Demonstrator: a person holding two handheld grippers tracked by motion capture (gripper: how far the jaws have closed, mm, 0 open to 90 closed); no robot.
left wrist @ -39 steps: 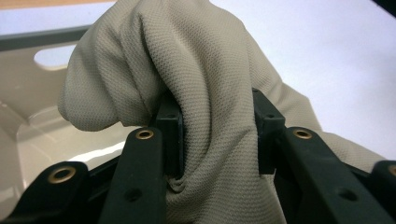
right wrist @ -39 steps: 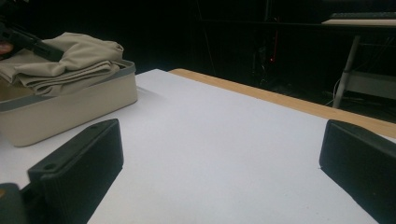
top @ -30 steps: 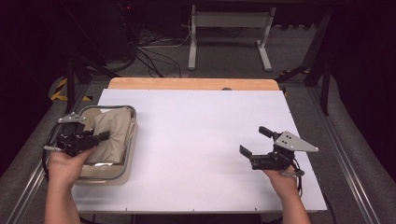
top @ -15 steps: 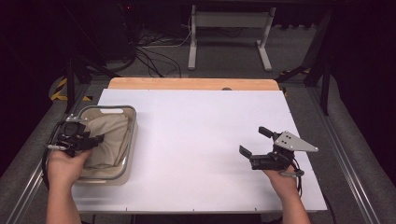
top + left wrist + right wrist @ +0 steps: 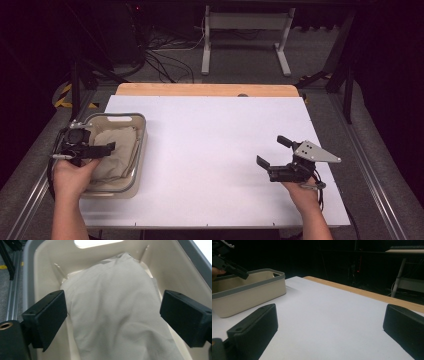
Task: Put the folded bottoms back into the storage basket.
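Hovering over the bin (image 5: 140, 145), the left gripper (image 5: 112, 312) has just been opening its jaws; they now stand wide, pads clear of the cloth (image 5: 117, 310) on either side, nothing gripped. Cloth lies inside the bin at the table's (image 5: 210, 150) left edge, heaped along the middle, covering most of the floor. Looks like a fine-woven beige fabric, matte, with soft rounded folds and one loose edge near the far wall. Judged light and limp: it should sag and drape when lifted, with no stiffness to hold shape, not fragile, and with enough weave for the pads to bite without slipping. Best hold is probably a pinched ridge on the high middle fold, or the free edge toward the handle slot, rather than a flat spread. Bin is cream plastic, smooth, slightly glossy, with rounded corners, a grey rim and a cut-out handle at the far end. Table top is white, flat, matte, with a wood strip along its far side. Right gripper (image 5: 275, 160) rests low over bare table, well apart from the bin, jaws spread, empty.
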